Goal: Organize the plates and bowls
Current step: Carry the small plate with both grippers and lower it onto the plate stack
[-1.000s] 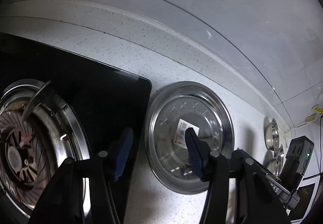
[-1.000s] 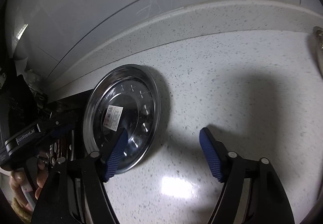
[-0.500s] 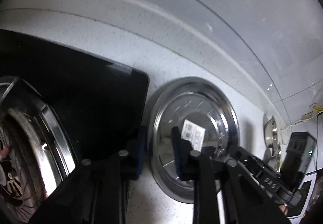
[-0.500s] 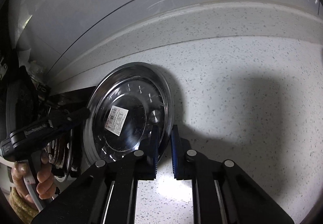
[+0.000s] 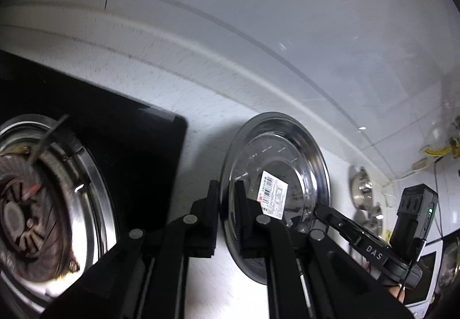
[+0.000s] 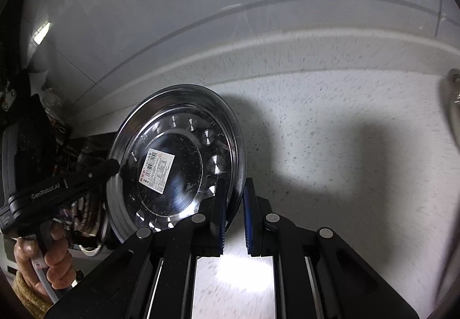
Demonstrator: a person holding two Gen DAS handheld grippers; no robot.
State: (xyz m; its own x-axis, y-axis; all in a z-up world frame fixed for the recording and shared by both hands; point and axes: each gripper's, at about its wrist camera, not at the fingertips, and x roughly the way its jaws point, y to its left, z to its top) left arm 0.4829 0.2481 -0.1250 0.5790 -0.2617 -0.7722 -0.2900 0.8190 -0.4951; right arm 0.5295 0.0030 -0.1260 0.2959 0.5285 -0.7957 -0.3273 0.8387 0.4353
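Note:
A round steel plate (image 5: 290,158) with a white barcode sticker is held between both grippers just above the speckled white counter (image 6: 330,146). My left gripper (image 5: 227,201) has the plate's left rim between its jaws; they are closing and the pads press on it. In the right wrist view the same plate (image 6: 178,129) casts a shadow on the counter, and my right gripper (image 6: 234,211) is shut on its right rim. Each view also shows the opposite gripper's body at the far rim.
A black glass gas stove (image 5: 129,123) with a steel burner ring (image 5: 57,189) lies left of the plate. Steel bowls (image 5: 360,186) stand by the wall at the right. A person's hand (image 6: 49,258) holds the left gripper. A raised backsplash (image 6: 287,54) runs behind.
Both grippers went from open beside the plate to shut on its opposite rims. The plate has since come up off the counter a little.

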